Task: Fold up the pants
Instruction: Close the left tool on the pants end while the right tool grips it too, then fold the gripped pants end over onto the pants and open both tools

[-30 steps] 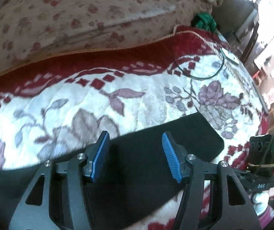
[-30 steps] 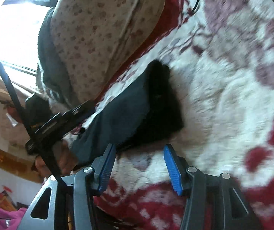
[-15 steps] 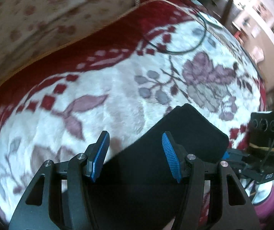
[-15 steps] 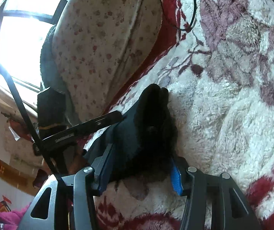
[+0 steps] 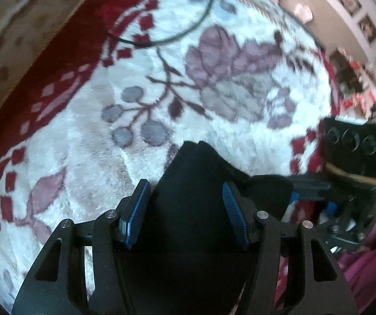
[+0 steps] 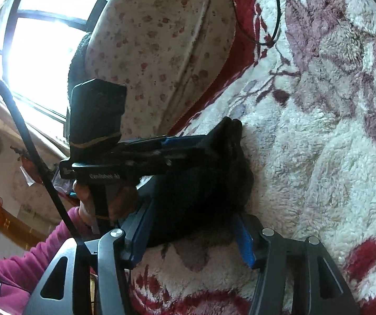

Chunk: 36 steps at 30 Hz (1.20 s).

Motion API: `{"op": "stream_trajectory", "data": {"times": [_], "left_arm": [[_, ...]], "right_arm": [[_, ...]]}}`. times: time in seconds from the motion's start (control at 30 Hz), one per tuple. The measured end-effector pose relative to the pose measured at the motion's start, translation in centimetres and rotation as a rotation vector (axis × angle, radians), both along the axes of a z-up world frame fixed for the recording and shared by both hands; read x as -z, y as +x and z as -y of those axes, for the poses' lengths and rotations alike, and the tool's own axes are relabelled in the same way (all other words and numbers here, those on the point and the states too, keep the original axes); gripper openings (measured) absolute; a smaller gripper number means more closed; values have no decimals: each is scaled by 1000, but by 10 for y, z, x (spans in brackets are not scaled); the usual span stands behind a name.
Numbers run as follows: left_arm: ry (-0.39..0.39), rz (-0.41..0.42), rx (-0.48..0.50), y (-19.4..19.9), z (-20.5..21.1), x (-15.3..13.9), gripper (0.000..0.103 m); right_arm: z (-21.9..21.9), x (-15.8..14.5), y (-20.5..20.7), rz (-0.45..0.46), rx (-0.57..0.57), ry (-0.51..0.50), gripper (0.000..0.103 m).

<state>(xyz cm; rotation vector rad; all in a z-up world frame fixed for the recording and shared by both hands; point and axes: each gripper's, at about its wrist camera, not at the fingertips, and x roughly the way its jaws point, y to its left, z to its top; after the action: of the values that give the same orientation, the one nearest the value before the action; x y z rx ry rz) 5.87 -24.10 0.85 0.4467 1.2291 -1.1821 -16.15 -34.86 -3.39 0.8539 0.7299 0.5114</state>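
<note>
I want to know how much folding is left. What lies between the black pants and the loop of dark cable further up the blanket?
Only bare floral blanket lies between the black pants and the cable, shown in the left wrist view.

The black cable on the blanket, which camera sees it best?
The left wrist view. There the cable loops in a long curve across the blanket, nothing covering it, though it is a bit blurred. The right wrist view shows only a short hanging bend of it, cut off by the top edge.
</note>
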Motion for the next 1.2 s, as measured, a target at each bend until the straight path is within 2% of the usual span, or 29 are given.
{"op": "stream_trajectory", "data": {"times": [0.2, 0.23, 0.3, 0.37, 0.43, 0.47, 0.5, 0.53, 0.6, 0.77, 1.0, 1.2], "left_arm": [[-7, -62, 36, 11, 6, 5, 58], [-10, -62, 34, 12, 8, 6, 58], [-25, -35, 41, 11, 10, 6, 53], [-40, -12, 40, 9, 9, 5, 46], [-57, -1, 31, 8, 9, 3, 38], [-65, 6, 29, 6, 8, 1, 29], [-67, 16, 24, 7, 10, 0, 20], [-71, 30, 16, 6, 11, -2, 15], [-87, 33, 2, 3, 8, -7, 11], [-139, 54, -25, -6, -9, -20, 10], [-226, 113, -96, -14, -53, -66, 10], [-275, 175, -192, -21, -105, -103, 10]], "right_arm": [[-8, 0, 2, 25, -6, -38, 56], [-10, -1, 4, 30, -12, -64, 53], [-14, 1, 7, 30, -2, -114, 37], [-9, 6, 10, 15, 9, -92, 19], [-5, 10, 14, 12, -8, -33, 15], [-5, 10, 15, 15, -12, -35, 13], [-5, 9, 16, 21, -17, -31, 12], [-5, 8, 16, 25, -19, -22, 12], [-4, 4, 15, 40, -20, -7, 11], [-12, -17, 12, 99, -36, -17, 10], [-38, -60, 15, 203, -100, -46, 10], [-81, -101, 27, 296, -195, -72, 10]]}}
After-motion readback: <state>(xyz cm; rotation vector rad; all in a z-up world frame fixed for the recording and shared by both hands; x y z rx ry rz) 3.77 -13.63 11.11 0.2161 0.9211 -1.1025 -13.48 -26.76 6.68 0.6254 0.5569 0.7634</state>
